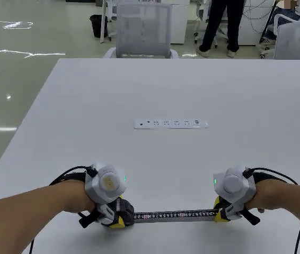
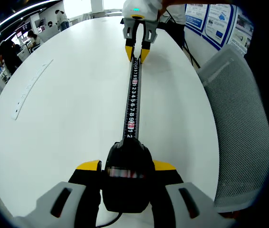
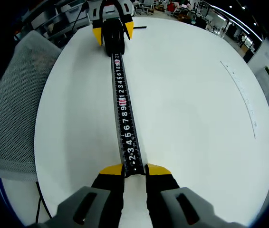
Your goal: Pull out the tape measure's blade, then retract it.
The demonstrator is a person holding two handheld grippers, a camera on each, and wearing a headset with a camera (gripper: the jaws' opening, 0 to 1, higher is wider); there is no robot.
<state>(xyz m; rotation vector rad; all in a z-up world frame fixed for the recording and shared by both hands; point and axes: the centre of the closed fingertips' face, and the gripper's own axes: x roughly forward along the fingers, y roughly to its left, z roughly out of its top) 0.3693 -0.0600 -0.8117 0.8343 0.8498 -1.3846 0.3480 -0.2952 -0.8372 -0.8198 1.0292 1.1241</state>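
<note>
The black tape measure case (image 2: 126,173) sits between the yellow-tipped jaws of my left gripper (image 2: 126,166), which is shut on it. In the head view that gripper (image 1: 113,214) and the case (image 1: 122,212) are near the table's front edge on the left. The black blade (image 1: 174,215) with white numbers runs right to my right gripper (image 1: 221,211), which is shut on the blade's end. In the right gripper view the blade (image 3: 123,114) stretches from my right gripper (image 3: 134,168) to the case (image 3: 112,40), roughly twenty-odd centimetres out. The blade (image 2: 132,97) lies just above the white table.
A white power strip (image 1: 170,124) lies across the middle of the white table (image 1: 192,90). A grey mesh chair (image 1: 143,29) stands at the far edge; people stand beyond it. Black cables (image 1: 68,173) trail from both grippers.
</note>
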